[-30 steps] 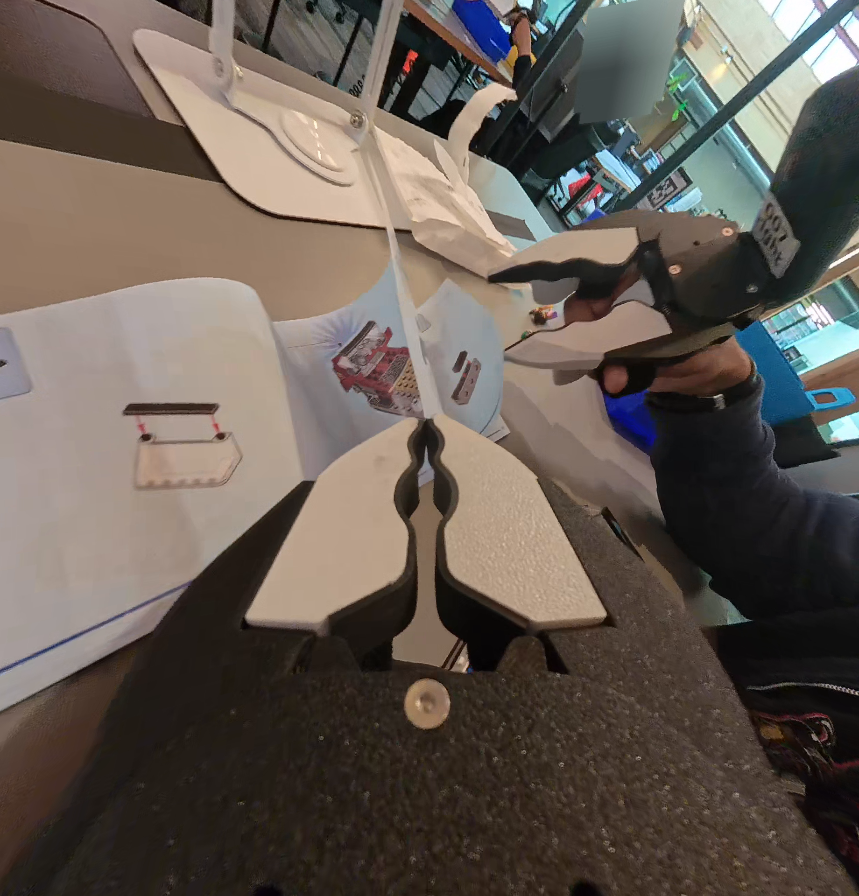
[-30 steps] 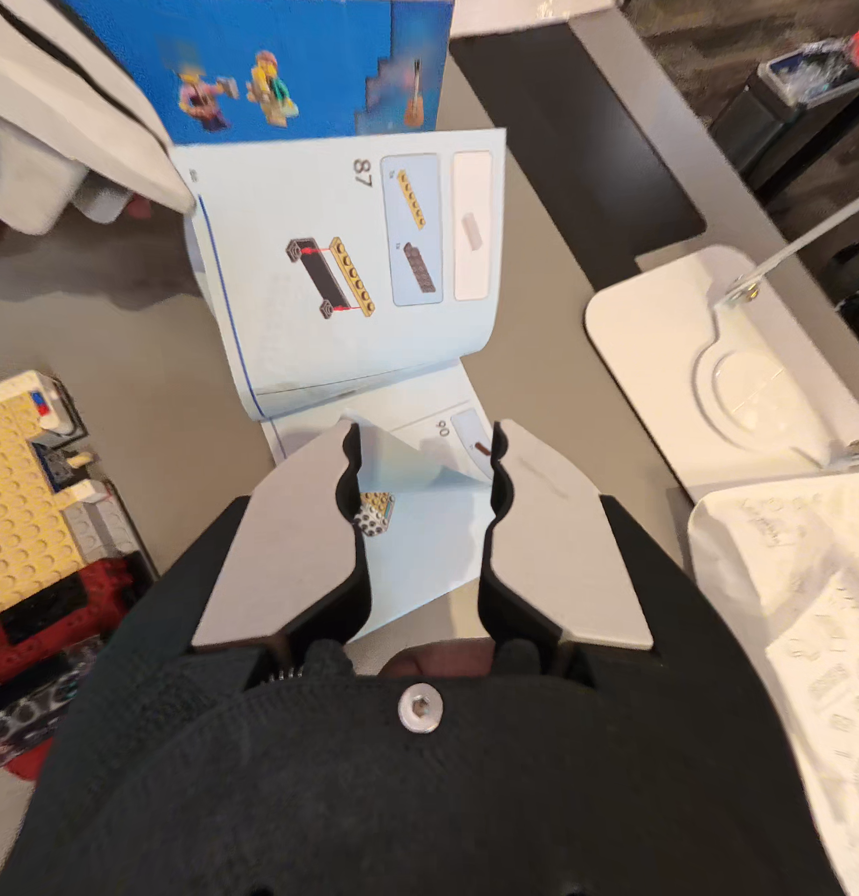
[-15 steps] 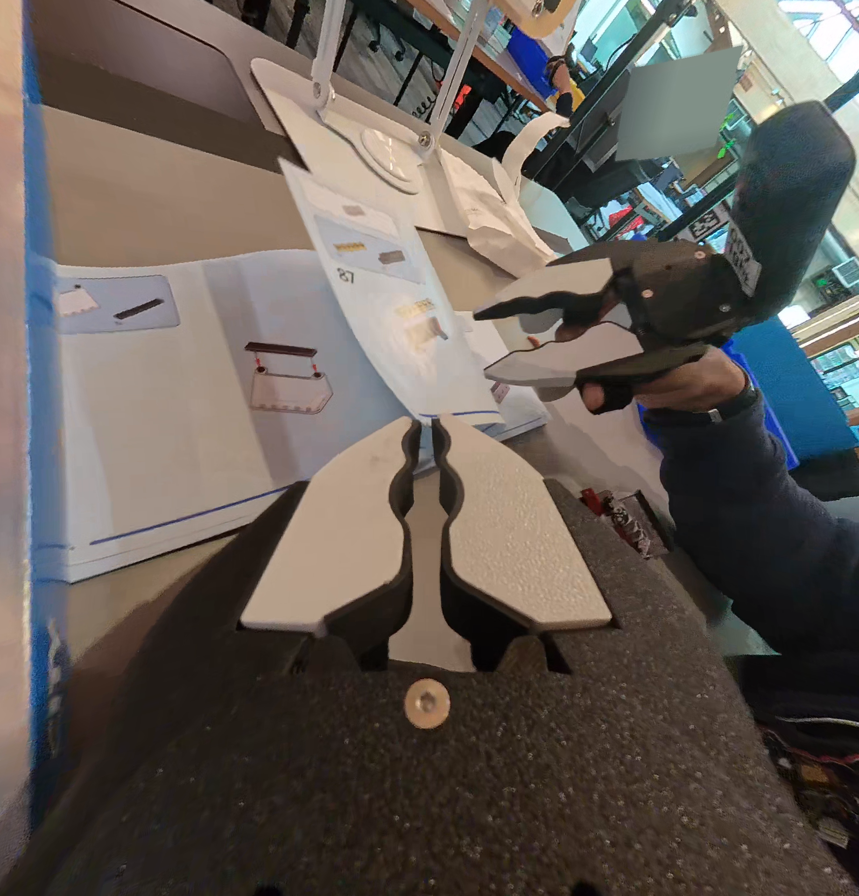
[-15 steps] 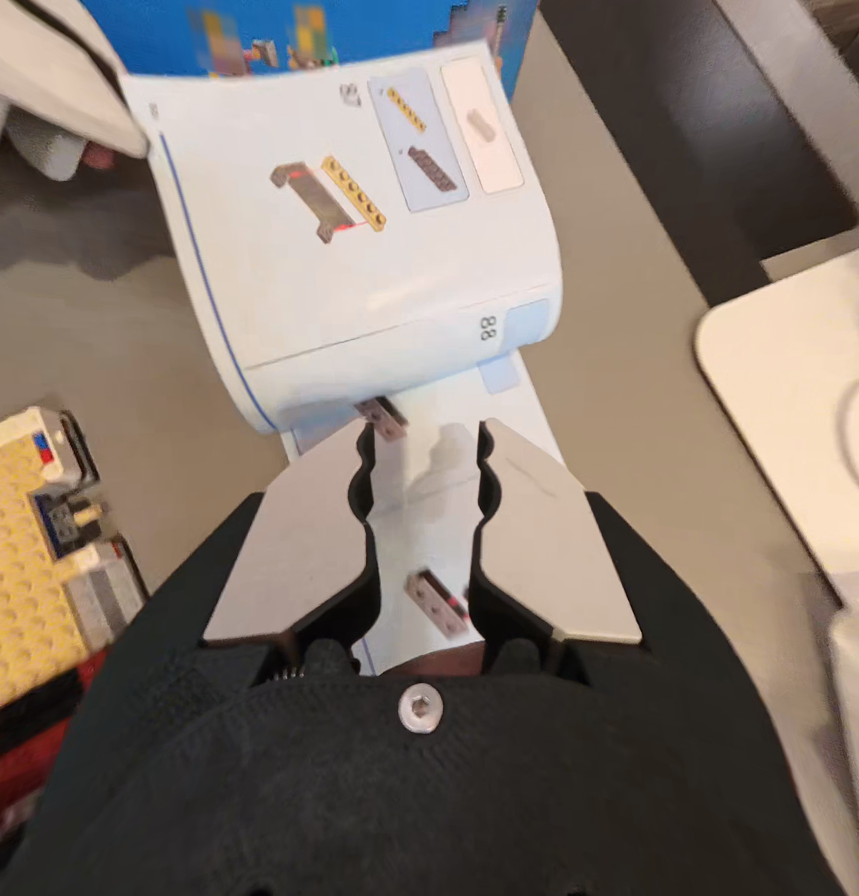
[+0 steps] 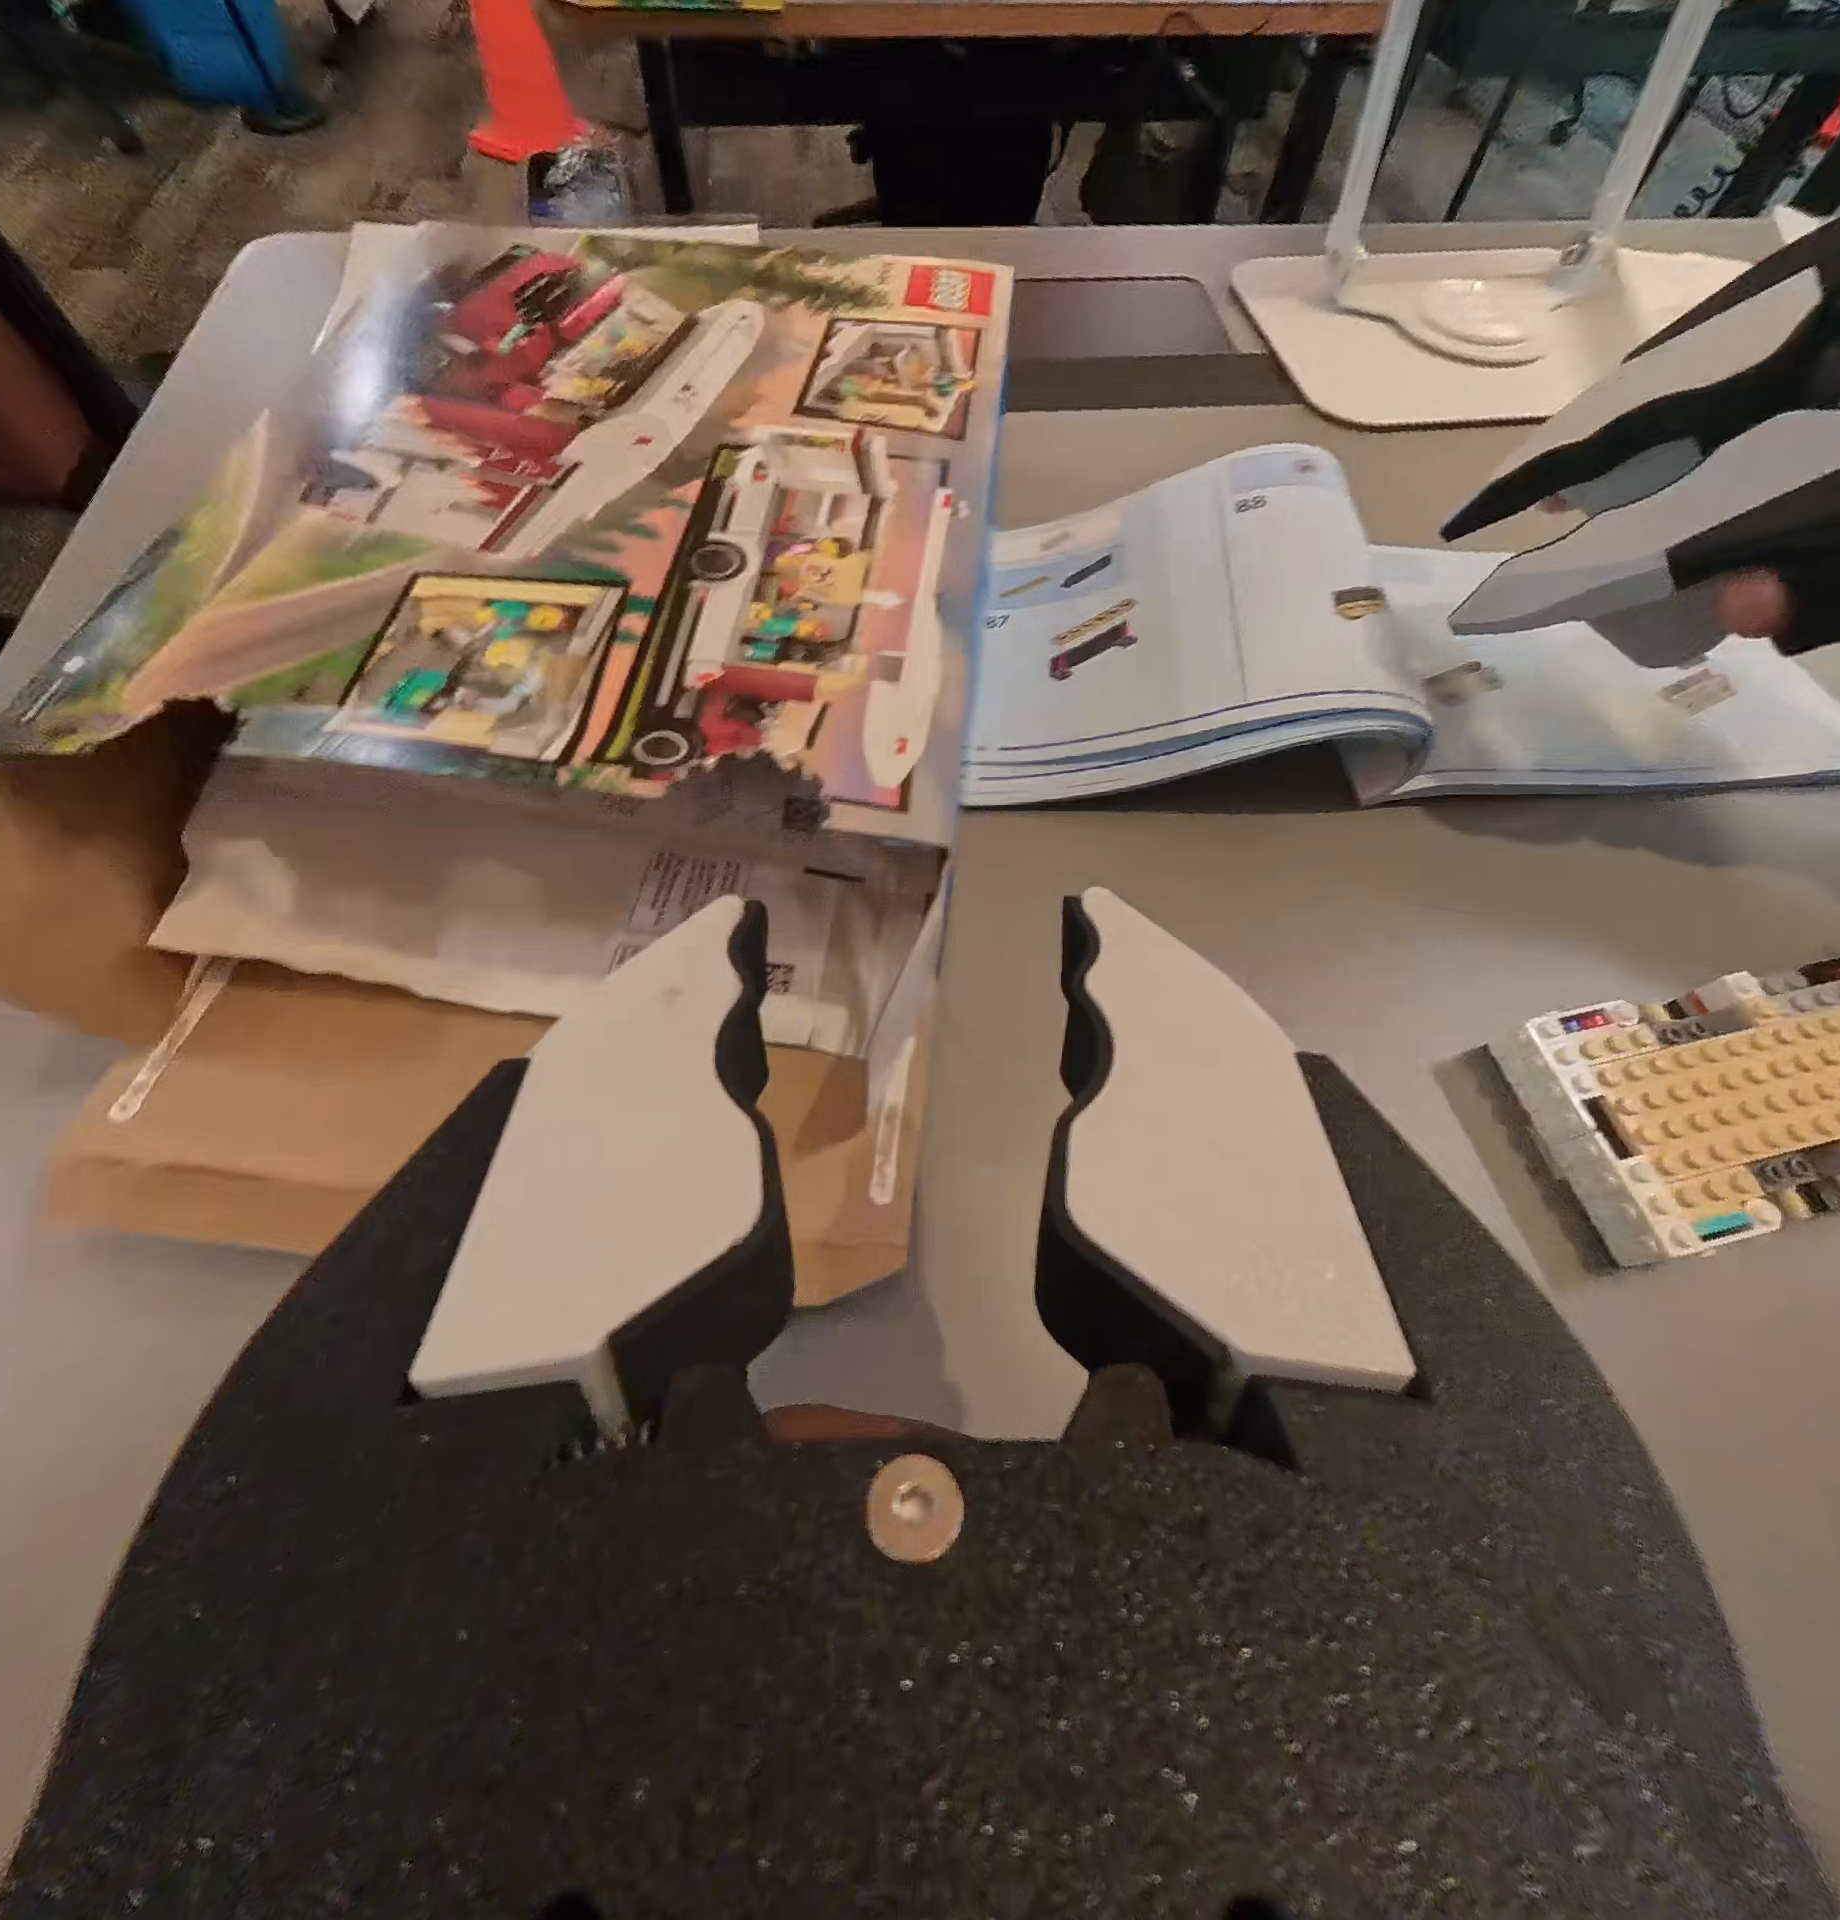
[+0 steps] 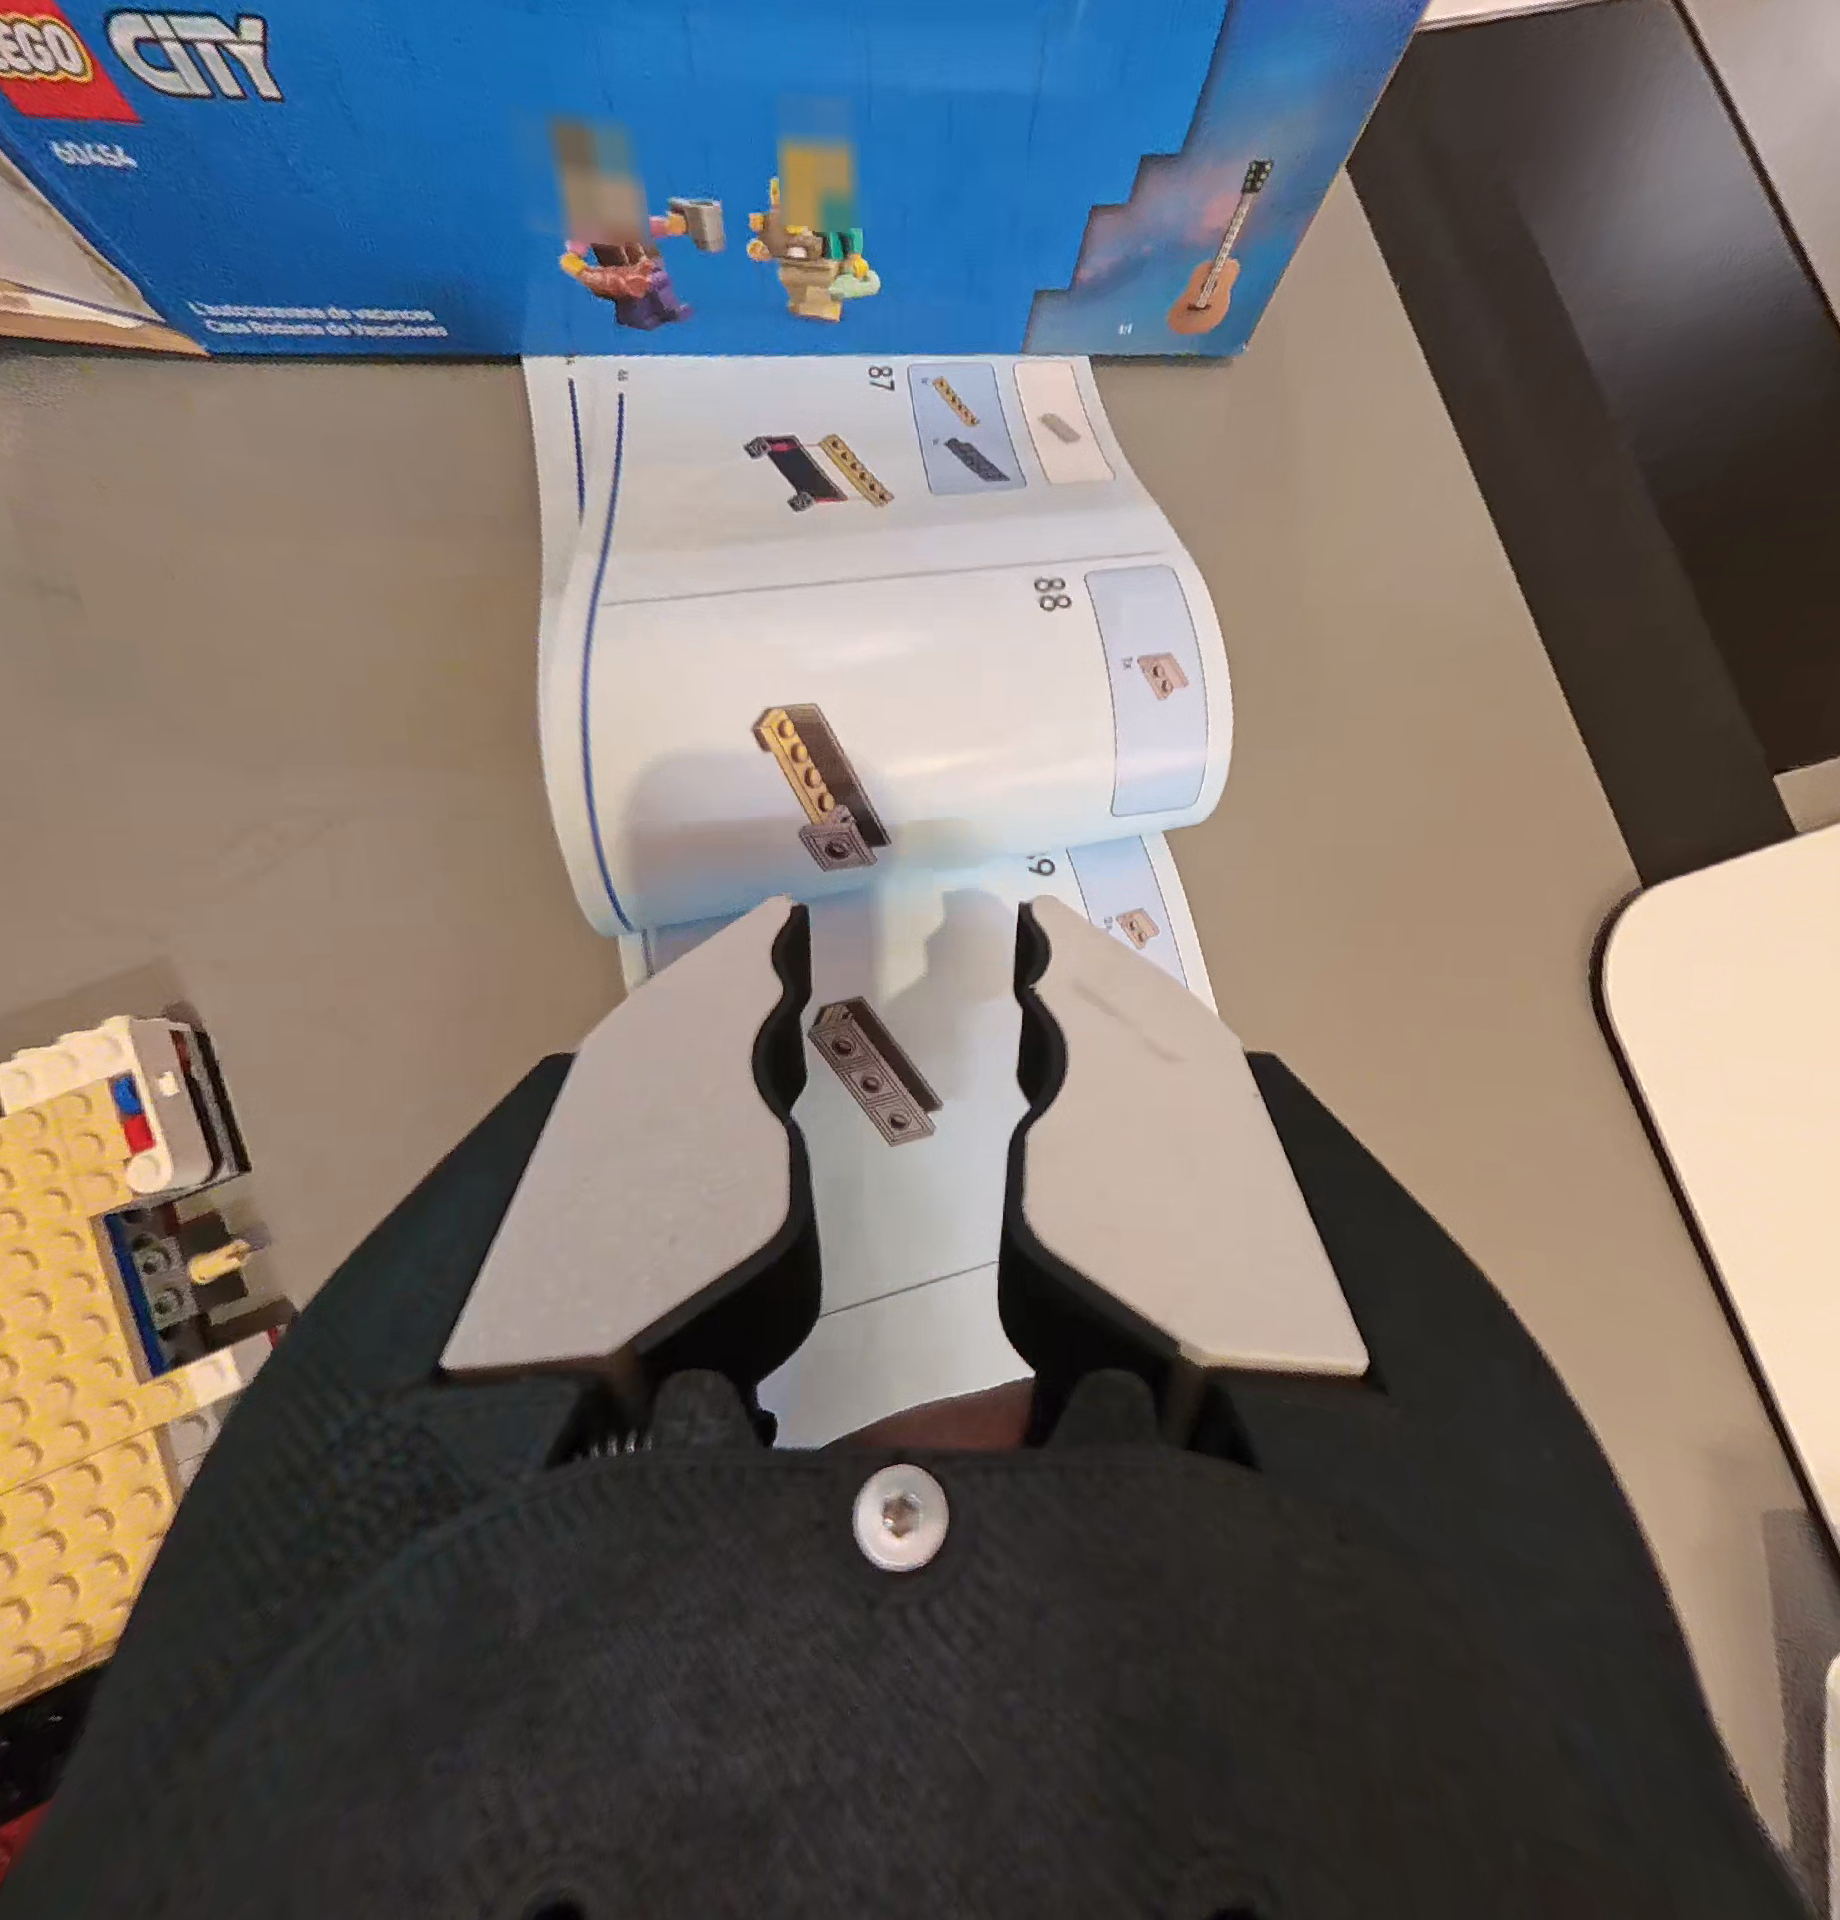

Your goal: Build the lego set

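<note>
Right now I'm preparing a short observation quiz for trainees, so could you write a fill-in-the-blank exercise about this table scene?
1. The right gripper hovers with parted jaws over the open pale-blue instruction ____.
2. The left gripper has its jaws ____, with nothing between them.
3. The partly built brick model has a studded top that is mostly ____ in colour.
4. The white lamp base stands on the grey ____.

Missing words: booklet; open; tan; table

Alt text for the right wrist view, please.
The open, empty right gripper hovers over an open instruction booklet on a grey table. A blue toy box lies beyond the booklet, a tan brick model to the left.
</note>
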`<state>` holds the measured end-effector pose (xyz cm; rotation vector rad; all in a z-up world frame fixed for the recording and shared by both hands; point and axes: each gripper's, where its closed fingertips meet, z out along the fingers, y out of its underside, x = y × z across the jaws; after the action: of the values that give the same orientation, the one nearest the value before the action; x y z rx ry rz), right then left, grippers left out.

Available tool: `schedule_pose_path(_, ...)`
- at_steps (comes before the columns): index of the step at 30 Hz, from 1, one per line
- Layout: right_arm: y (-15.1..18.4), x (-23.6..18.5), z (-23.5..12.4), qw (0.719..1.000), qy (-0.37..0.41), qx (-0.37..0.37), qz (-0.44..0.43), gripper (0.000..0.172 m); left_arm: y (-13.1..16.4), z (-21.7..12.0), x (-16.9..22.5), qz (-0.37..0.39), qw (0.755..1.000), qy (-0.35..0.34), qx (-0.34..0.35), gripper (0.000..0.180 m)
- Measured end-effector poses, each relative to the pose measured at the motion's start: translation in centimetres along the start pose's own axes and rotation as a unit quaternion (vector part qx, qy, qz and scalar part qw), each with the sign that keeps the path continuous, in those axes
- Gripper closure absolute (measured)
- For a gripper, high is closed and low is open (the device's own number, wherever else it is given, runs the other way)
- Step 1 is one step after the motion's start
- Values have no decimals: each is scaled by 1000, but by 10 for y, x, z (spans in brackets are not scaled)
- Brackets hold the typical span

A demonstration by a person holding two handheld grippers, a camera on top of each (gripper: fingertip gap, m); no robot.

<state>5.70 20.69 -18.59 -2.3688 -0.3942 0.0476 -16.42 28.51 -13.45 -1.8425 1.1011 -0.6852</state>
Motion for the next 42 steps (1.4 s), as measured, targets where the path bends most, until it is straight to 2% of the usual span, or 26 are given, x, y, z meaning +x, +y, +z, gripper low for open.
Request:
schedule_pose_path(5,-10,0,11,1000,4,-9,-8,134,20,24,0,-22,997,57,-46,132)
schedule_pose_path(8,-17,-1,16,1000,2,-12,-9,134,21,43,7,-43,993,100,-56,137)
schedule_pose_path(11,-22,-2,20,1000,0,-16,-13,134,17,56,11,-67,987,140,-44,168)
schedule_pose_path(12,-23,-3,21,1000,-1,-17,-14,134,14,57,14,-80,983,160,-37,172)
schedule_pose_path(14,-25,-3,23,1000,-3,-21,-18,134,9,59,10,-103,981,161,-20,174)
schedule_pose_path(17,-26,-5,26,999,-7,-27,-24,134,3,56,0,-96,987,132,-1,176)
schedule_pose_path(24,-29,-9,28,999,-13,-27,-28,134,10,60,8,-122,979,164,-14,170)
schedule_pose_path(29,-27,-11,4,1000,2,1,-26,132,6,44,5,-101,984,149,20,150)
schedule_pose_path(33,-9,-18,-31,1000,4,22,-9,130,-1,17,2,-48,990,101,89,147)
schedule_pose_path(35,6,-26,-49,999,1,31,3,130,-5,2,7,-19,987,99,126,148)
schedule_pose_path(38,39,-39,-72,999,5,39,25,130,-6,-13,34,5,974,161,163,149)
schedule_pose_path(42,86,-45,-93,998,28,49,41,130,-7,-12,83,25,951,268,153,147)
